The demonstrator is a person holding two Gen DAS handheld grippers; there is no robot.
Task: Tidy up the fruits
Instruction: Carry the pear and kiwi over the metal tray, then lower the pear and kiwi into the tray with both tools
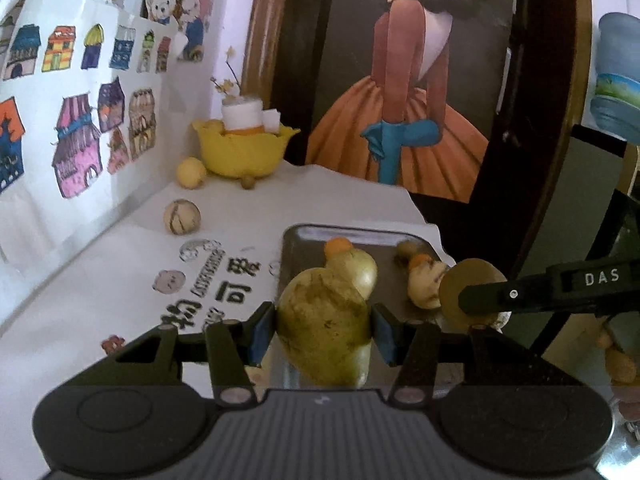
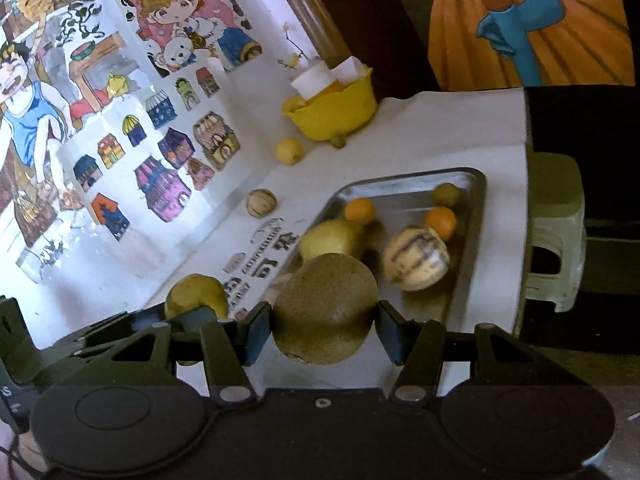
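Gripping a yellow-green pear-shaped fruit, the left gripper has its jaws closed on the fruit's sides, above the near end of a shallow rectangular metal tray on the white-covered table. In that left wrist view, a small orange fruit lies in the tray behind it, and a yellow scalloped bowl stands at the far corner.

From the right wrist view, the right gripper has its jaws clamped on a brown fuzzy kiwi, above the tray's near edge. A cream striped round melon lies in the tray, touching another small orange fruit.
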